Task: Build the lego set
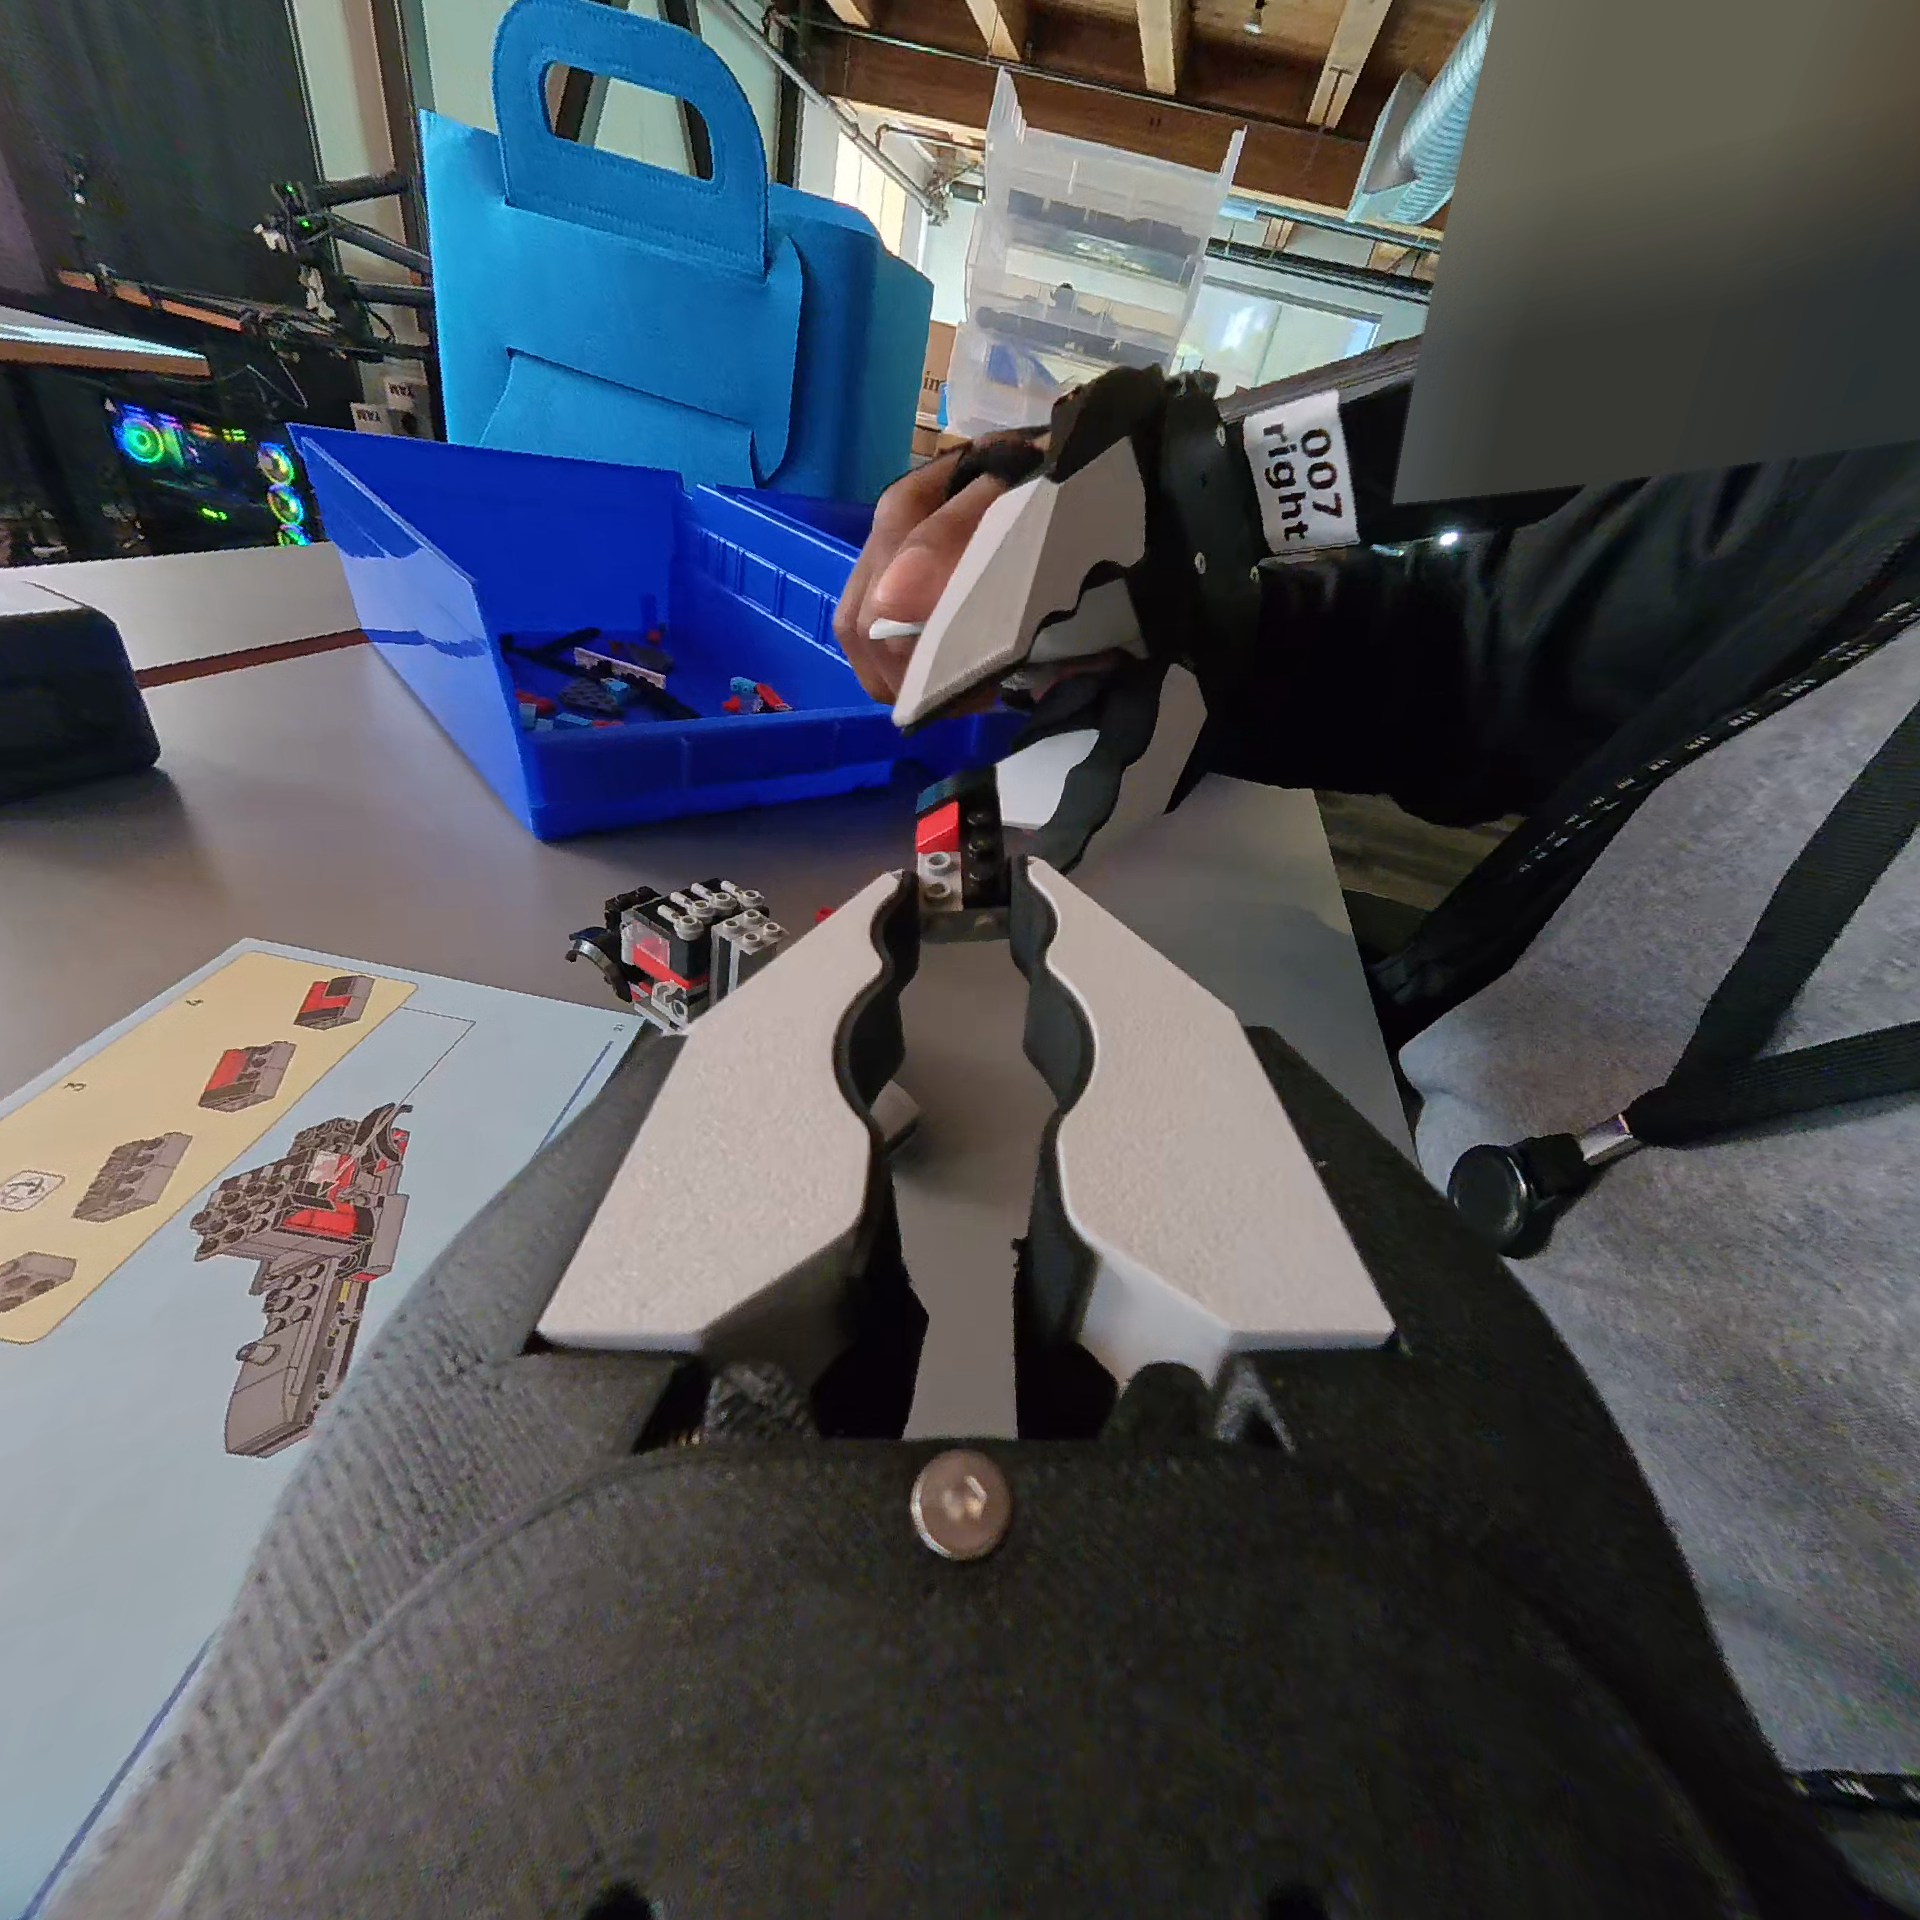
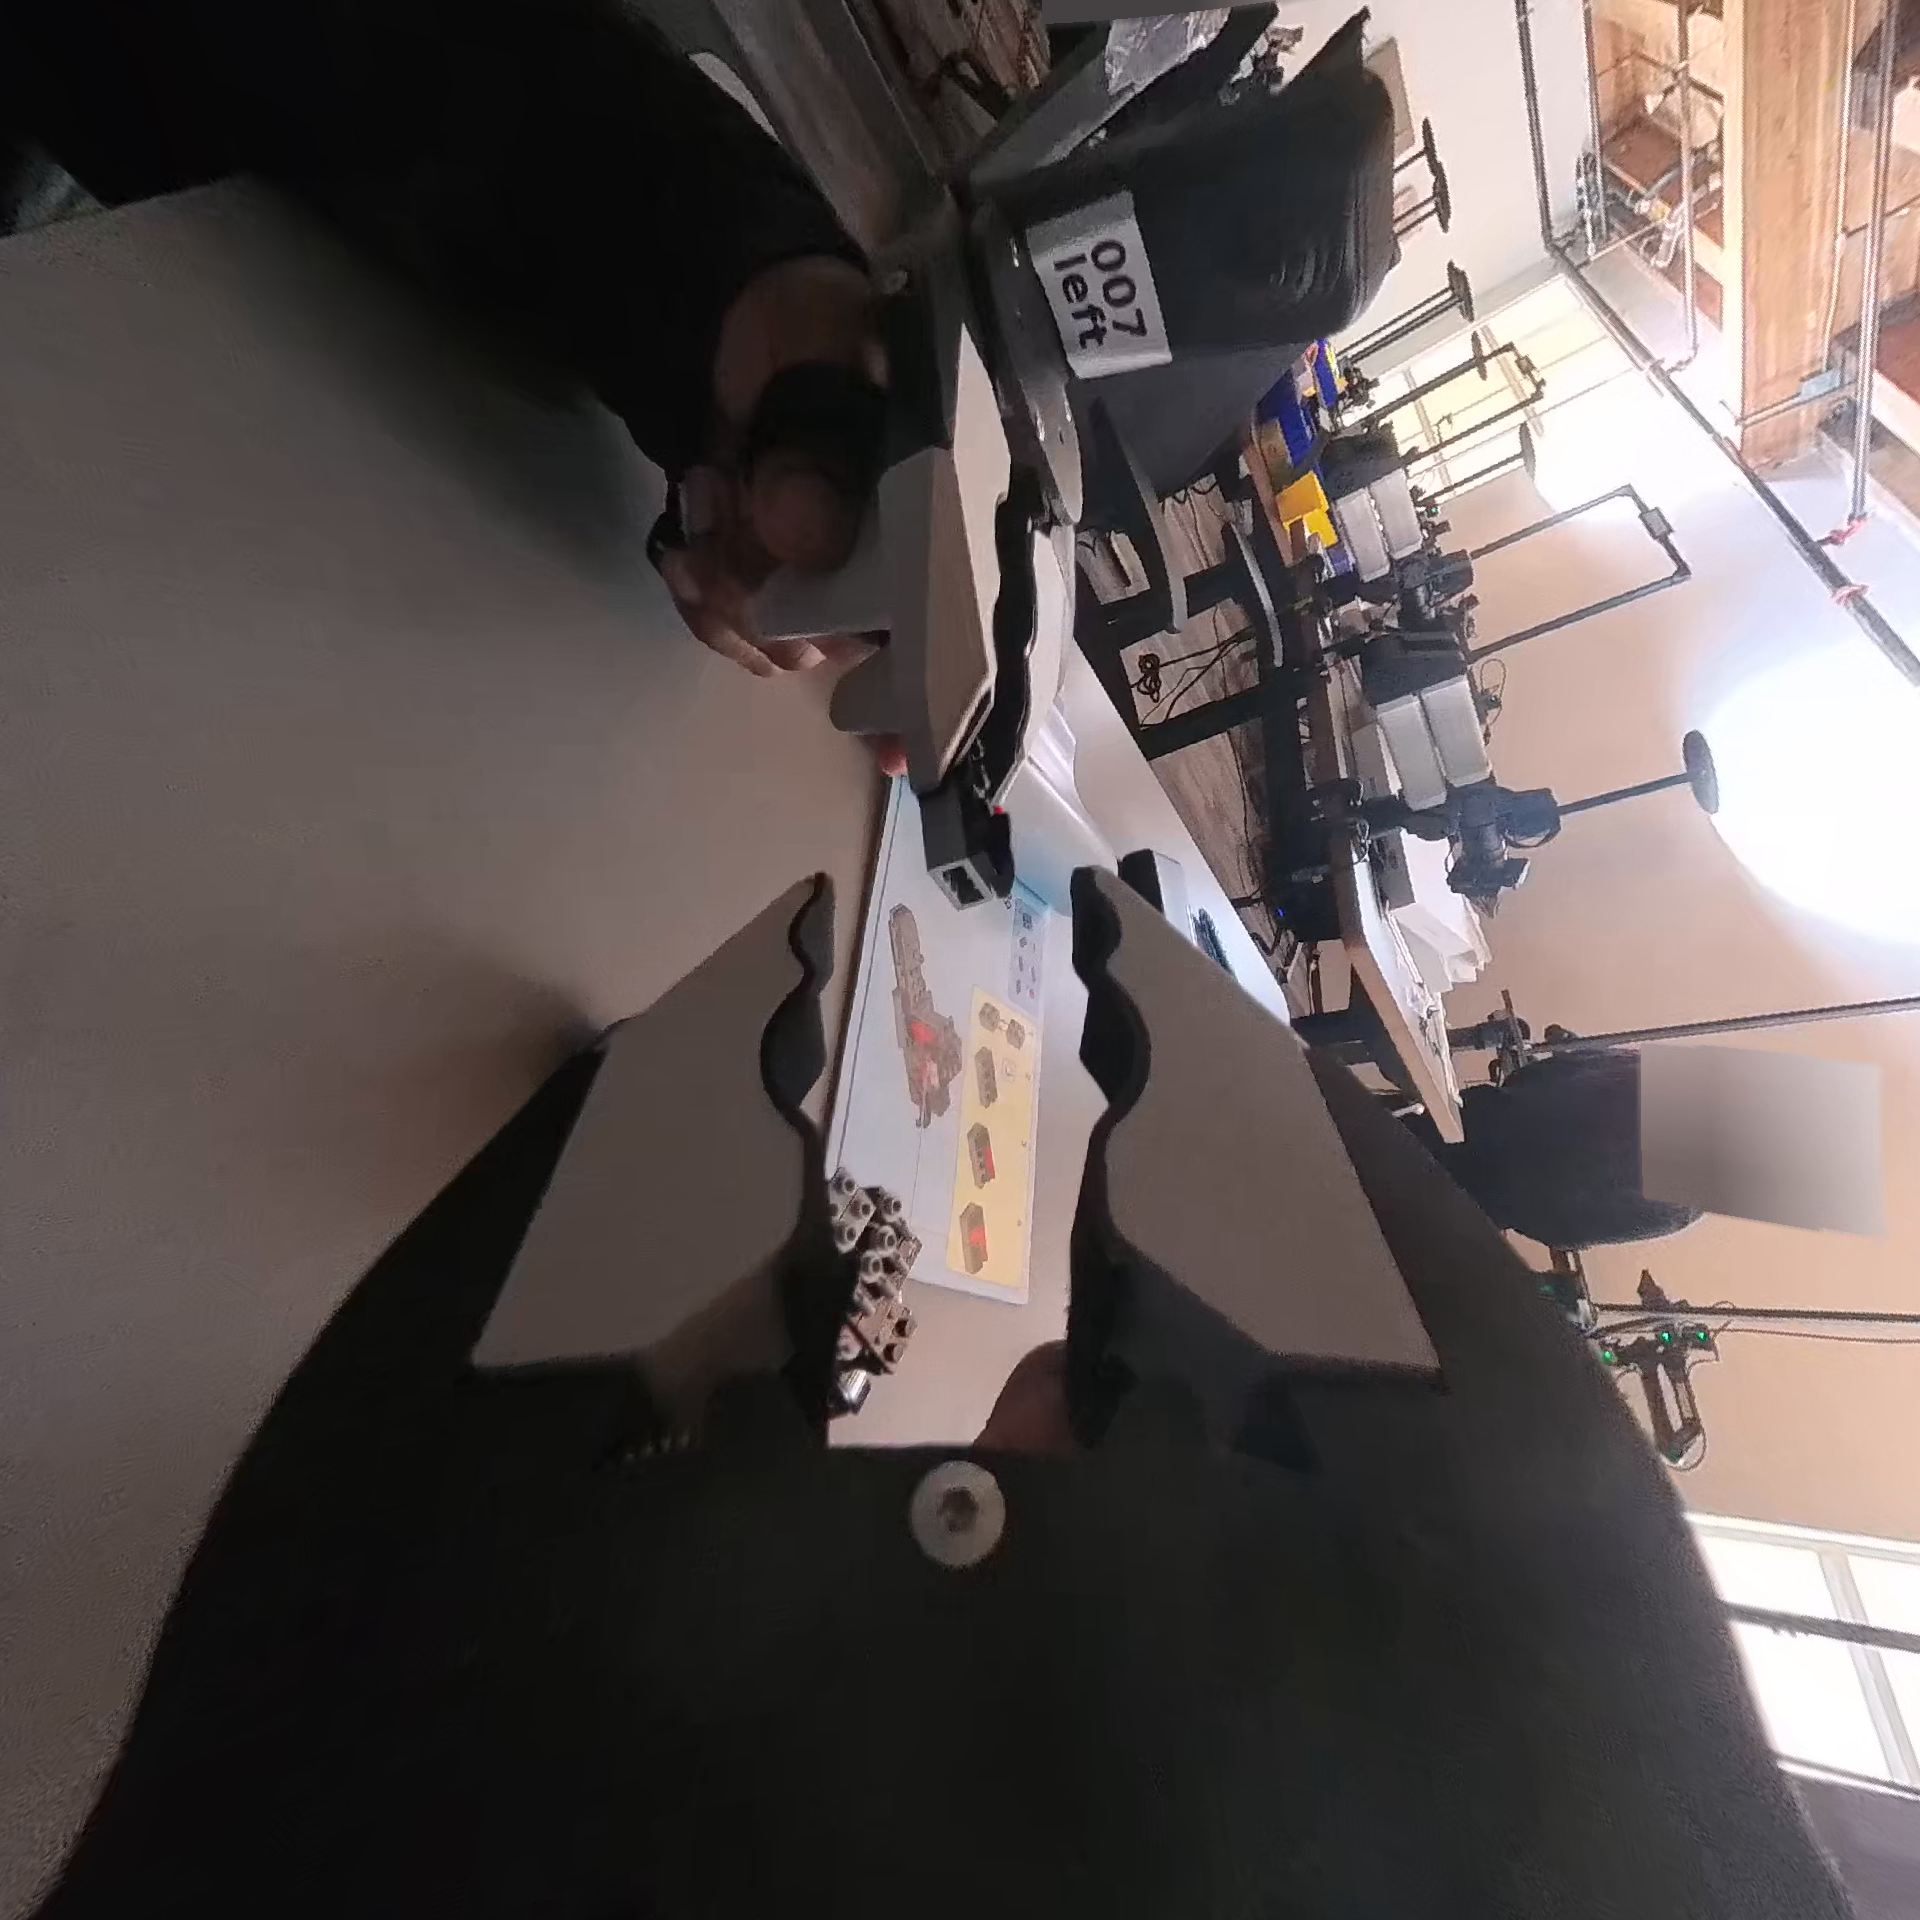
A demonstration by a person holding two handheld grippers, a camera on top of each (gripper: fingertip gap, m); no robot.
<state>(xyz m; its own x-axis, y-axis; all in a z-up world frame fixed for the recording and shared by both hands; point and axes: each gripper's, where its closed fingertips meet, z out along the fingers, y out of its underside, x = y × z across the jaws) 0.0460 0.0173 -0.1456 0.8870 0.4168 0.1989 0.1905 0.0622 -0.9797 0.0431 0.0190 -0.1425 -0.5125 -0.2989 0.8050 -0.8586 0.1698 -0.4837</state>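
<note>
My left gripper (image 1: 961, 894) is shut on a small black, red and grey lego sub-assembly (image 1: 956, 847) and holds it above the table. My right gripper (image 1: 982, 784) is open and empty, tilted over the top of that sub-assembly. In the right wrist view the right gripper (image 2: 951, 894) has its jaws wide apart, with the sub-assembly (image 2: 966, 847) just ahead of the tips, held by the left gripper (image 2: 966, 774). A partly built black, red and grey lego model (image 1: 686, 945) stands on the table; it also shows in the right wrist view (image 2: 868, 1273).
An open instruction booklet (image 1: 208, 1195) lies at the front left. A blue bin (image 1: 623, 769) with several loose pieces stands behind the model, with a blue felt bag (image 1: 644, 291) and clear stacked bins (image 1: 1091, 260) farther back. A dark object (image 1: 62, 696) sits at far left. The grippers are tip to tip, or close to it.
</note>
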